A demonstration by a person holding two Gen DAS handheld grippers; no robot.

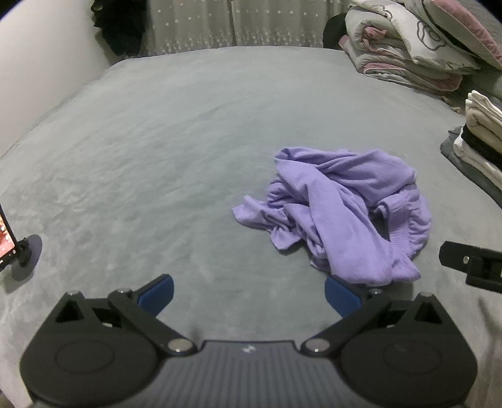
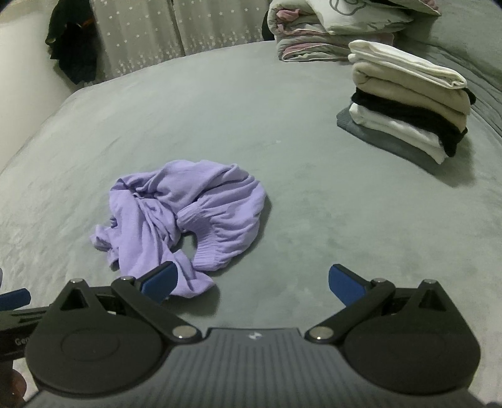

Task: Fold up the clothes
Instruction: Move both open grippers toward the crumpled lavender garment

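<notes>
A crumpled lilac garment [image 1: 339, 207] lies in a heap on the grey bed cover [image 1: 157, 157]; it also shows in the right wrist view [image 2: 185, 216]. My left gripper [image 1: 249, 295] is open and empty, just short of the heap, which lies ahead to its right. My right gripper [image 2: 252, 284] is open and empty, with the heap ahead to its left; its left blue pad [image 2: 160, 281] overlaps the garment's near edge in view. Part of the right gripper shows at the right edge of the left wrist view [image 1: 473, 263].
A stack of folded clothes [image 2: 408, 100] sits on the bed at the right. Folded quilts [image 1: 417, 44] are piled at the far right. A phone on a stand [image 1: 12, 241] is at the left edge. Curtains [image 1: 204, 25] hang behind the bed.
</notes>
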